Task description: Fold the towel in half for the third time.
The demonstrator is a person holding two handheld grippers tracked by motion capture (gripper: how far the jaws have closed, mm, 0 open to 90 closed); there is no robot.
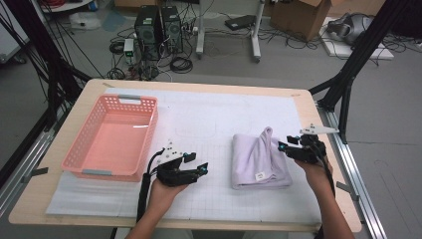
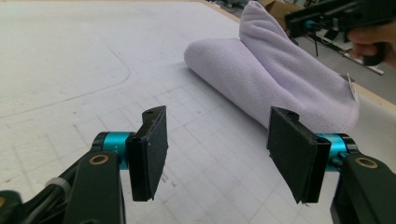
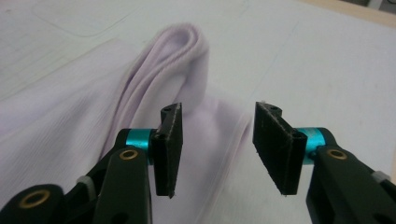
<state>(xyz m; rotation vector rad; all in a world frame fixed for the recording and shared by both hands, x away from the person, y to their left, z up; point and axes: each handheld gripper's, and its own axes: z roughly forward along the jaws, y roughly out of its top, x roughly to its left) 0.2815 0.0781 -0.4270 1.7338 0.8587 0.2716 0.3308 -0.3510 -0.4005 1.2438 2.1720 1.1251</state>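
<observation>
Towel (image 1: 259, 160), lilac and folded, lies right of centre on the tabletop (image 1: 199, 112); judge it soft, light and floppy. Your right hand-held gripper (image 3: 217, 140) stands spread over its raised fold with nothing pinched, and the left hand-held gripper (image 2: 217, 154) is spread too, so pinch that thick folded edge.

The small white tag (image 1: 259, 176) on the folded lilac towel (image 1: 259, 159) is too tiny to read, and the person's forearms leave at the bottom edge.

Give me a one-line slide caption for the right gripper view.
Right gripper, jaws open, poised over a folded lilac towel on the white mat.
</observation>
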